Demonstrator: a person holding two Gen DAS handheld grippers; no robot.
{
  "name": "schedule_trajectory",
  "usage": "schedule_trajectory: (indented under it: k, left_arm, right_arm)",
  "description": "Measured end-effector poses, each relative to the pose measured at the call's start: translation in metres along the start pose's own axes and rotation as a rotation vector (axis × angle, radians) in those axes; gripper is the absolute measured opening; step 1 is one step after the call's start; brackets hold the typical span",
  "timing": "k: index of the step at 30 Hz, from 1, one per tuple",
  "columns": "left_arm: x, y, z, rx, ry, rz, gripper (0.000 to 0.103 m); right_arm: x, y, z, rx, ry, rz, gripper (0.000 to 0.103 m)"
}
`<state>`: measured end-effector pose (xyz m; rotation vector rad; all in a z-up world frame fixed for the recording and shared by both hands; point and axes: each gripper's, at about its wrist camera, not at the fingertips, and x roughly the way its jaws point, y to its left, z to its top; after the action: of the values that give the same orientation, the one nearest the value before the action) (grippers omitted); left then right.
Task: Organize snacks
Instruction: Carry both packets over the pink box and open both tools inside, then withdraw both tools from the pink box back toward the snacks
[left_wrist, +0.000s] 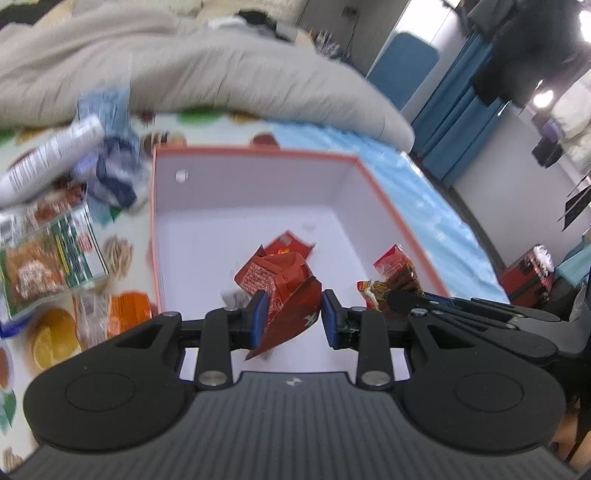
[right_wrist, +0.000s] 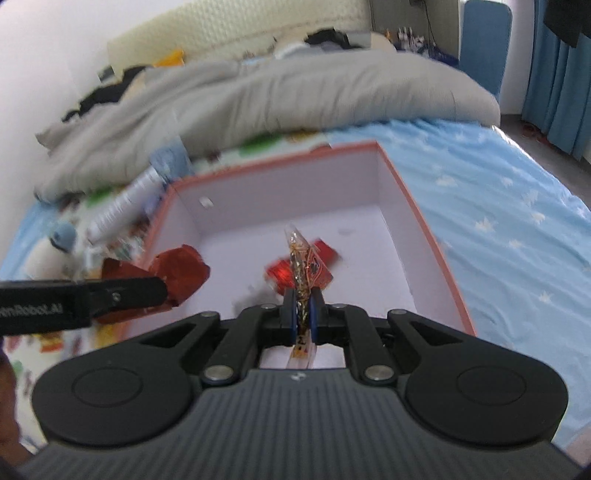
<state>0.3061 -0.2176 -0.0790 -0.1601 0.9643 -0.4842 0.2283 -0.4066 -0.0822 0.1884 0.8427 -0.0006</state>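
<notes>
L-side snack pile (left_wrist: 55, 236) blurred, labels unreadable; box (left_wrist: 255, 153) rim clear.

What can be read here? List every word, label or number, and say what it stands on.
"Robot.AI", its start cut off at the picture's edge: on the side of the left gripper.
White tube: small print, too blurred to read.
Red packet: white print, too small to read.
Green packet: label blurred, unreadable.

The box (left_wrist: 255, 192) sits on the bed (right_wrist: 498, 206), snack packets (left_wrist: 48, 258) piled left of it, a quilt (left_wrist: 221, 74) behind.
</notes>
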Motion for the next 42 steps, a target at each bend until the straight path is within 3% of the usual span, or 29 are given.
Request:
schedule_trajectory:
  k: [10,11,12,13,14,15,17,24,35,42]
  left_arm:
    - [0.031,0.000,-0.005,0.013,0.090,0.017,0.037]
    - [0.029,-0.002,-0.005,0.014,0.092,0.031,0.043]
    - [0.029,-0.002,-0.005,0.017,0.091,0.046,0.053]
    - [0.027,-0.004,-0.004,0.019,0.087,0.053,0.056]
    - [0.025,-0.004,-0.003,0.015,0.076,0.055,0.057]
    - [0.023,-0.005,-0.002,0.015,0.070,0.050,0.058]
    - [0.017,-0.010,0.001,0.031,0.065,0.049,0.058]
    - [-0.028,-0.024,0.012,0.058,-0.027,0.067,0.058]
    - [-0.132,-0.039,0.011,0.077,-0.214,0.071,0.058]
    - [-0.190,-0.033,-0.019,0.094,-0.327,0.092,0.072]
  right_arm:
    - [0.025,-0.020,-0.016,0.061,0.060,0.000,0.013]
    - [0.026,-0.022,-0.016,0.068,0.063,0.000,0.015]
    - [0.028,-0.023,-0.015,0.073,0.068,-0.012,0.020]
    - [0.029,-0.023,-0.014,0.073,0.071,-0.025,0.028]
    - [0.029,-0.024,-0.014,0.074,0.071,-0.037,0.044]
    - [0.028,-0.025,-0.014,0.082,0.065,-0.038,0.048]
    - [0.022,-0.027,-0.012,0.100,0.047,-0.023,0.046]
    - [-0.016,-0.023,0.002,0.091,-0.047,0.018,0.046]
    - [-0.093,0.008,0.010,0.058,-0.191,0.069,0.046]
    - [-0.133,0.036,-0.009,0.034,-0.241,0.090,0.047]
